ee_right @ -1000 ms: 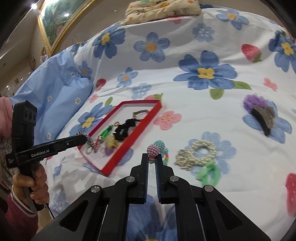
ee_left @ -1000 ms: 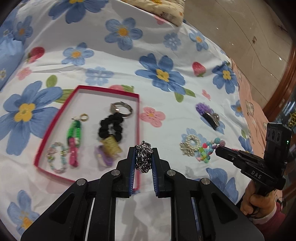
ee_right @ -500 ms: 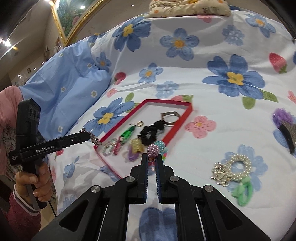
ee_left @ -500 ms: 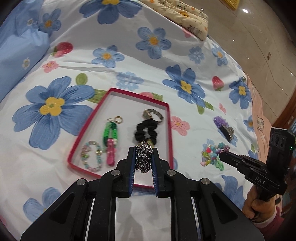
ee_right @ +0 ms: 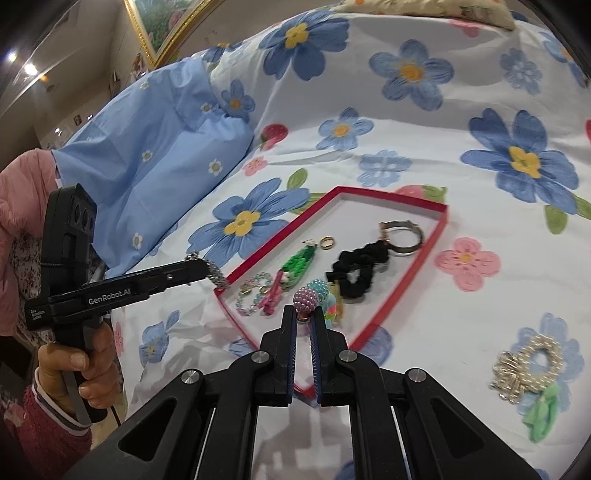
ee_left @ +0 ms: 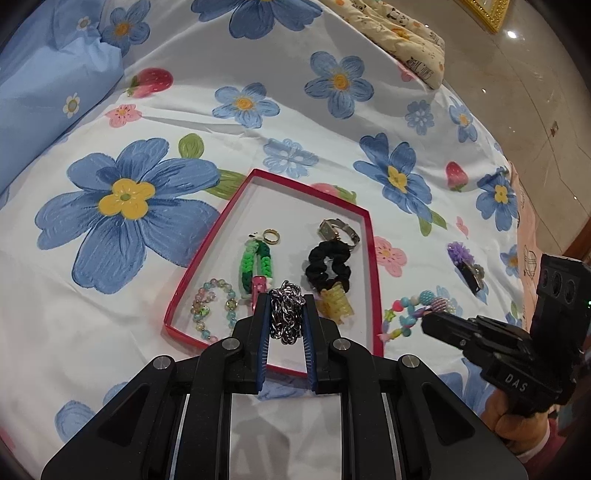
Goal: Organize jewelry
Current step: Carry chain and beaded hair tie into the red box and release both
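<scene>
I see a white bedsheet printed with blue flowers and strawberries, a light blue pillow at its edge, a cream patterned cloth folded at the far side, and a gold picture frame on the wall.

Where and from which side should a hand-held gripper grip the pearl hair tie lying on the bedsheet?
Grip the pearl hair tie across the far arc of its ring, coming from above. It lies flat on the bedsheet; the open centre admits one finger, and that arc is clear of the beaded cluster and green scrunchie at its near edge.
</scene>
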A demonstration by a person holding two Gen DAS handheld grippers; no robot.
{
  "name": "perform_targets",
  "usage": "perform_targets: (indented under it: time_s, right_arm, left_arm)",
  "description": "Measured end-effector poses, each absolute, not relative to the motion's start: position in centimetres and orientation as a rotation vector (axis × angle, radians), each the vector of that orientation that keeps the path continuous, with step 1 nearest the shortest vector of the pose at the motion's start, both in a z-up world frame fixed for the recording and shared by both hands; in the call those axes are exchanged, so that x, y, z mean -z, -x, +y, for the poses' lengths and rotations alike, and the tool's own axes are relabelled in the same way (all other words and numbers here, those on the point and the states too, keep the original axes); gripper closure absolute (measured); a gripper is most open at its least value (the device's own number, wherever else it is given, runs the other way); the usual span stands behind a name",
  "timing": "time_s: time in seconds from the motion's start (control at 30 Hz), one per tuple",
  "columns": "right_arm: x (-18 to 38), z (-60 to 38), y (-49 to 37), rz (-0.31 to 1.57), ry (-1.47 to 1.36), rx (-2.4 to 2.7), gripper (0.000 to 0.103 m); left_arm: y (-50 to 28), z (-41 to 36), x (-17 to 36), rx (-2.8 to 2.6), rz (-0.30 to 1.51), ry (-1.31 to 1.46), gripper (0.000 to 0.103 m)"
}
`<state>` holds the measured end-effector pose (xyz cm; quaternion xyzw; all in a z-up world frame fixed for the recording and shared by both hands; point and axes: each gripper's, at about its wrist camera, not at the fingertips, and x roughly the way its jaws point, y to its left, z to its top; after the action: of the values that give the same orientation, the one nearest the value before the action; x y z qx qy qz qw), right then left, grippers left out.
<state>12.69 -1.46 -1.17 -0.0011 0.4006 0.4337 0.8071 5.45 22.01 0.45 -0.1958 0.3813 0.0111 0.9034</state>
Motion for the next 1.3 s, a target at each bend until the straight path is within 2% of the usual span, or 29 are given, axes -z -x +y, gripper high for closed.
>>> perform_targets:
  time_s: [0.7,1.3]
  right_arm:
    - [7.2,2.8,-13.8,1.018,0.084,-0.932,0.096]
    - [8.5,2.9,-14.3,1.061,0.109,-0.915,0.096]
  left_arm:
    - [-7.9,24.2,6.1,-0.068,0.927,0.442,0.089]
    - [-8.9,23.5,7.1,-0.07,0.964,0.396,0.089]
